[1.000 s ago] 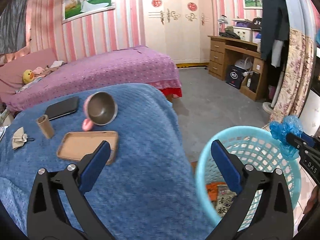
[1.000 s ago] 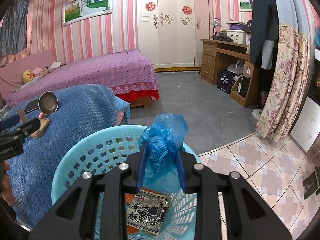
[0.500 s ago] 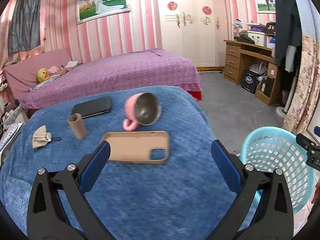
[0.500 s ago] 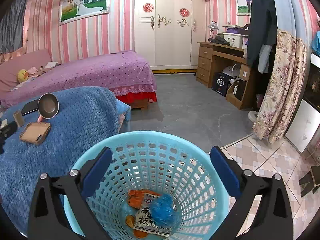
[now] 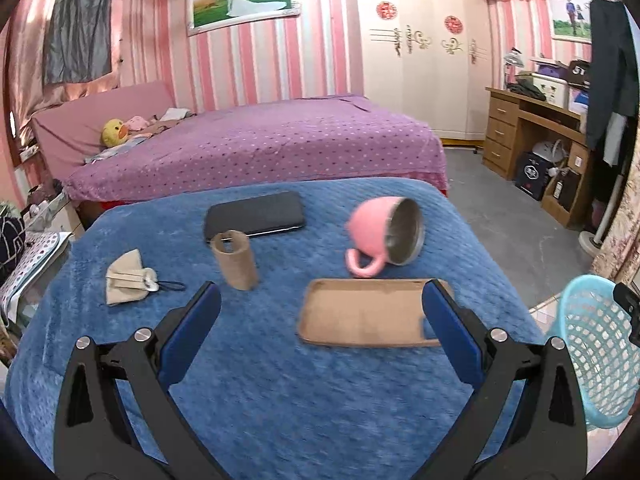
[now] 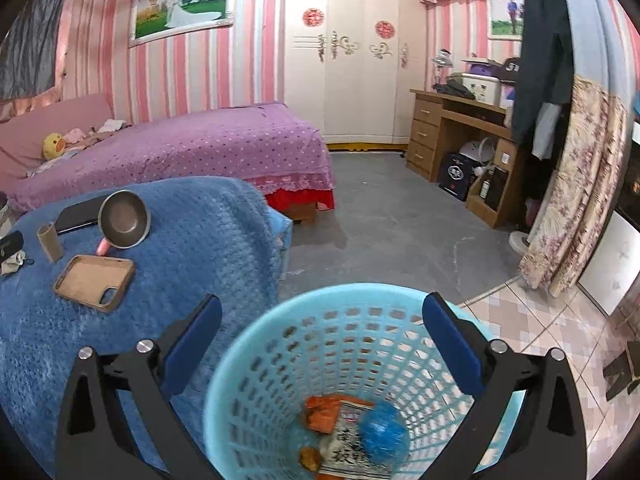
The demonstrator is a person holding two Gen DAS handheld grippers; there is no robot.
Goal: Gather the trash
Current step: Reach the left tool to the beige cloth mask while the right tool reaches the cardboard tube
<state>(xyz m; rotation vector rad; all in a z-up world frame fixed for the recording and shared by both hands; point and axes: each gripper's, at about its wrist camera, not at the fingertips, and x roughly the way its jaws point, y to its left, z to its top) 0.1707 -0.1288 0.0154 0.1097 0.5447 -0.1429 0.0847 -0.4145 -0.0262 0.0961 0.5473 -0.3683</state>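
Blue bag lodged in basket; both tools, left tool and right tool, released. Cardboard tube likely to be grasped next.

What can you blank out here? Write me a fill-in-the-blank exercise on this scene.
1. The pink mug lies on its ____ on the blue blanket.
2. The blue bag sits inside the ____.
3. The cardboard tube stands ____ in front of the black phone.
4. The right gripper is ____.

Missing words: side; basket; upright; open
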